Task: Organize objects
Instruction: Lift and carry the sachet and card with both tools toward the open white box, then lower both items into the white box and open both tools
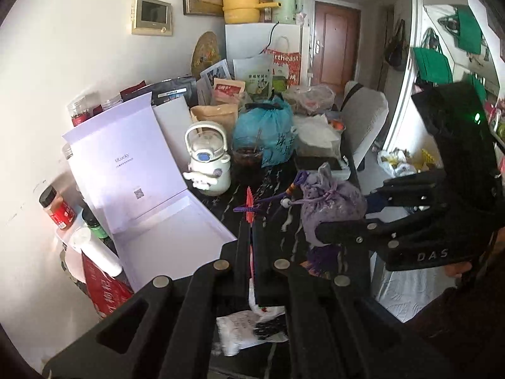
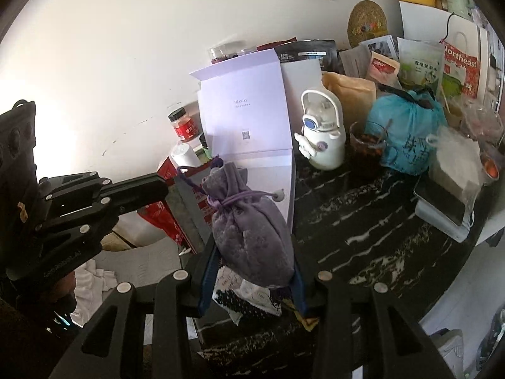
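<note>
Listing left to right: white gift box, lid raised, at the table's left edge against the wall; left gripper, jaws clenched on a red tassel strung to a purple cord; lavender drawstring pouch, lifted above the dark marbled tabletop, grasped at its lower half by the right gripper; white kettle-shaped bottle and teal bag standing behind

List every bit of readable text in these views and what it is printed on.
"Northeast": red and white paper bag
"ULucky", faint: lid of the open white box
"DAS": right gripper
Too small or blurred: box QR code, green pouch, red jar, teal bag.
</note>
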A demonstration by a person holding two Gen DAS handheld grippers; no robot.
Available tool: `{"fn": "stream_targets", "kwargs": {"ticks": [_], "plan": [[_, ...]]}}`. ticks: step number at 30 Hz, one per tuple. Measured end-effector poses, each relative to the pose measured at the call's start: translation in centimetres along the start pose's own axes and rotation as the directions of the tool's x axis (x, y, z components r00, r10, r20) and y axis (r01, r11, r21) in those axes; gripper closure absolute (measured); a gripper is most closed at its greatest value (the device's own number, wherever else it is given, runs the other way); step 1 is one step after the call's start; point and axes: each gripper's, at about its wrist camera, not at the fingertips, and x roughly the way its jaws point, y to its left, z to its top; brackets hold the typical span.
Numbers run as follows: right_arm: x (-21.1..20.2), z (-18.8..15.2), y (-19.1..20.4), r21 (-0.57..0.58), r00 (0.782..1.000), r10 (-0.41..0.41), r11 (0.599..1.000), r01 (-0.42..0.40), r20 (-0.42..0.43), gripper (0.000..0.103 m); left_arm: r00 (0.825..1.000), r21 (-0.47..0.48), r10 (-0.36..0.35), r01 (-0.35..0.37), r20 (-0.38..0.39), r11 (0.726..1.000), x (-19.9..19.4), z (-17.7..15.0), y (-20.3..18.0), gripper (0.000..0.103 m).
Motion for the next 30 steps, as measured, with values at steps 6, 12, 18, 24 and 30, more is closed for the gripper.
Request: {"fn": "stream_targets", "kwargs": {"ticks": [6,12,18,24,30], "plan": [[3.3,1.8,2.1,0.013,0.999,-0.025,1.0,0.026,-0.02,0.063,0.997,-0.003,0.007,-0.008,-0.074,1.0,2.1,-0.4,4.9,0.102],[6.9,3.5,3.5,0.023,0.997,-0.053,0.998,0.054,-0.048,0.063,0.993,-0.027,-0.015,0.012,-0.115,1.0,4.4,-1.1,9.4,0.102],[10.5,5.8,4.3,0.018,0.995,-0.081,0.996,0.082,-0.065,0.063,0.99,-0.061,-0.036,0.028,-0.138,0.998,6.9,-1.3,13.8,0.102],[13.6,7.9,4.1,0.027,0.992,-0.097,0.995,0.099,-0.082,0.063,0.986,-0.074,-0.052,0.041,-0.16,0.996,9.4,-0.4,17.0,0.102],[16.4,10.0,3.1,0.038,0.988,-0.116,0.992,0.12,-0.1,0.063,0.985,-0.069,-0.056,0.045,-0.166,0.997,11.6,0.8,19.4,0.102]]}}
